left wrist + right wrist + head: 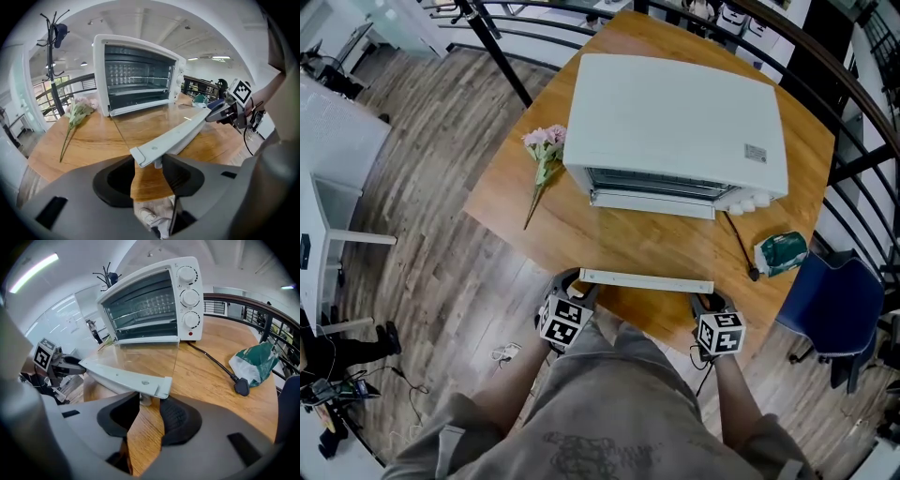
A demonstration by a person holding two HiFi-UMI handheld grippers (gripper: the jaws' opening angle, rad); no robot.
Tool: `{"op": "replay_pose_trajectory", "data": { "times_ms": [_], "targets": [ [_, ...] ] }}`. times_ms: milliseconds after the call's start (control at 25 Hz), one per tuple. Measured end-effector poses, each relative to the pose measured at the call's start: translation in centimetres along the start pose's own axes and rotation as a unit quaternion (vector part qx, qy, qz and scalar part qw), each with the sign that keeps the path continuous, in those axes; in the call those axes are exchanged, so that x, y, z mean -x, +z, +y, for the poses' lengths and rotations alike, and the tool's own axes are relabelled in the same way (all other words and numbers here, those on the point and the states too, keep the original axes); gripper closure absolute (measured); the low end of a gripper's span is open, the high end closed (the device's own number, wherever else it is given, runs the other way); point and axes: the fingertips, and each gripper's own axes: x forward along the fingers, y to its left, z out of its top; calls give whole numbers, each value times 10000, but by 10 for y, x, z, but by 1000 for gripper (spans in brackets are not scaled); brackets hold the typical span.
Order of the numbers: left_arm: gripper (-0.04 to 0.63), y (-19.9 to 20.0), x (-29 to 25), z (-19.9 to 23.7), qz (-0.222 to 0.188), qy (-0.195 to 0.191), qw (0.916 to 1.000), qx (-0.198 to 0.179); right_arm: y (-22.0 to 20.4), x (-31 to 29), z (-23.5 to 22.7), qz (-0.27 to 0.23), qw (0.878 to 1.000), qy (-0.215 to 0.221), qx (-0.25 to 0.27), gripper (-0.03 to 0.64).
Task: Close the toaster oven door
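One sprig of pink flowers (544, 150) lies at the left edge of the wooden table (511, 202), well apart from the work and, I judge, only decoration. Next comes the left gripper (149, 161), tilted downward at the near left corner of the door. Its jaws stand spread, with the left end of the white handle (645, 280) lying across their tips and its small mounting post in the gap; the pads do not seem to press on it. One toaster oven (675, 122) sits mid-table with its mouth toward the person. Its single glass door (140, 355) is dropped fully open, lying about level over the table top with the handle at its near edge, so closing looks not yet begun. At the handle's right end the right gripper (150, 404) mirrors the left, its jaws likewise apart around the post there with the bar resting over them and no squeeze visible. Taking the bar at both ends probably serves to lift the door evenly, without twisting it on its hinge. That makes two grippers, each with one marker cube, on one handle. On the oven's right face three knobs (190, 297) are stacked above one red lamp (190, 333). Further right lies one black cord (739, 242), its plug (242, 386) loose on the wood, so the oven looks unpowered. Beside it sits one crumpled green bag (781, 251), and beyond the table's edge stands one blue chair (839, 309).
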Motion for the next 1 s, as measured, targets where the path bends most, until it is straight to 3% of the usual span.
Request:
{"op": "replay_pose_trajectory", "data": {
  "times_ms": [240,520,720,880,1000],
  "targets": [
    [393,19,16,2,-164,-173,9997,58,24,18,4,-294,9995,74,-29,464],
    [393,68,44,7,-758,-712,9939,361,76,43,7,-938,9955,112,-65,469],
    [393,102,57,17,-1141,-813,9882,624,115,52,7,-1308,9910,258,-144,468],
    [398,134,68,29,-1594,-715,9808,863,149,59,5,-1693,9825,497,-596,463],
    [400,154,72,38,-1757,-710,9766,1020,170,61,3,-1700,9783,725,-939,459]
  ]
}}
